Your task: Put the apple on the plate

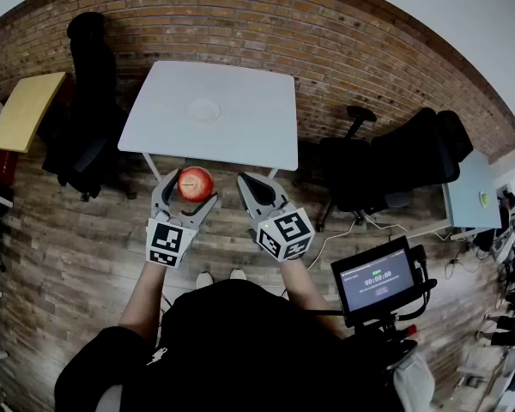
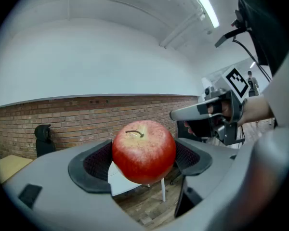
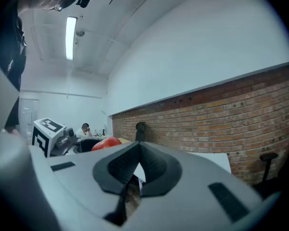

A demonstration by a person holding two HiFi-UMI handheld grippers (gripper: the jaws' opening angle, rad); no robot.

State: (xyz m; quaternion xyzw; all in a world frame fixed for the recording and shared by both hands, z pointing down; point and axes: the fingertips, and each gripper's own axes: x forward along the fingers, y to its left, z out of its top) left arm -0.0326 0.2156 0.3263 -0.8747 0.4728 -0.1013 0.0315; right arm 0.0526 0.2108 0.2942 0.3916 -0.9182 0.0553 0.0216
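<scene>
A red apple [image 1: 196,183] [image 2: 143,150] sits between the pads of my left gripper [image 1: 191,187] [image 2: 143,160], which is shut on it and holds it in the air short of the table's near edge. The white plate [image 1: 203,110] lies near the middle of the white table [image 1: 249,131], bare, well beyond the apple. My right gripper [image 1: 247,181] [image 3: 137,165] hangs just right of the left one, shut with nothing in it. In the right gripper view the apple [image 3: 105,142] shows at the left.
A brick wall runs behind the table. Black office chairs stand at the left [image 1: 90,101] and right [image 1: 395,166]. A wooden desk [image 1: 26,110] is at far left. A small screen on a rig [image 1: 379,279] sits by my right side. The floor is wood planks.
</scene>
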